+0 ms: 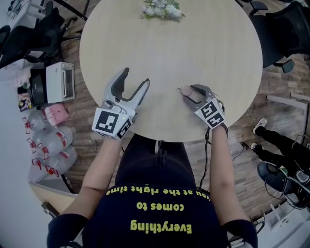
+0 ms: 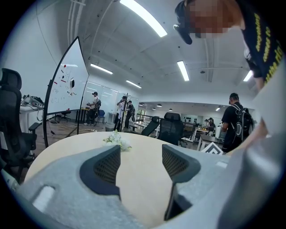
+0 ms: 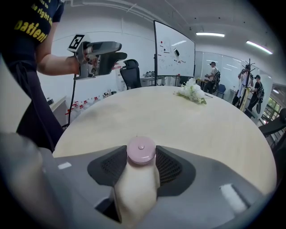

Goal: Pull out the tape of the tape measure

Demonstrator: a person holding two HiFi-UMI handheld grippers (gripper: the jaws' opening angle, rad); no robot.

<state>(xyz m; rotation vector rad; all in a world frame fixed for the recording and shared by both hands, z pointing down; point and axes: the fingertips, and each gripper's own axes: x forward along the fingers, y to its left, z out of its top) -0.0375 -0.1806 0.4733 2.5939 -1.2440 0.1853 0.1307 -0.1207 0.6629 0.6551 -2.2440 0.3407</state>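
Reviewing officer: Near side of the table (image 1: 193,48) first. Right gripper (image 1: 185,92)?

Inspector: Angled down onto the table's near right part. Its two pads sit against opposite sides of the pink tape measure (image 3: 141,150), which lies flat on the tabletop. In the head view the jaws cover most of the case, and only a sliver shows.

Reviewing officer: The tape?

Inspector: Cannot be made out in any view. The case's near side is hidden between the jaws.

Reviewing officer: Left gripper (image 1: 136,77)?

Inspector: Held above the table's near left part, jaws wide apart, with only bare tabletop seen between them. It is well apart from the tape measure.

Reviewing officer: Farther across?

Inspector: A small bunch of white flowers (image 1: 162,8) lies at the table's far edge, cut off by the frame in the head view. Beyond the table stand a whiteboard (image 3: 174,49), office chairs (image 2: 172,127) and several people (image 2: 94,107), too small to detail.
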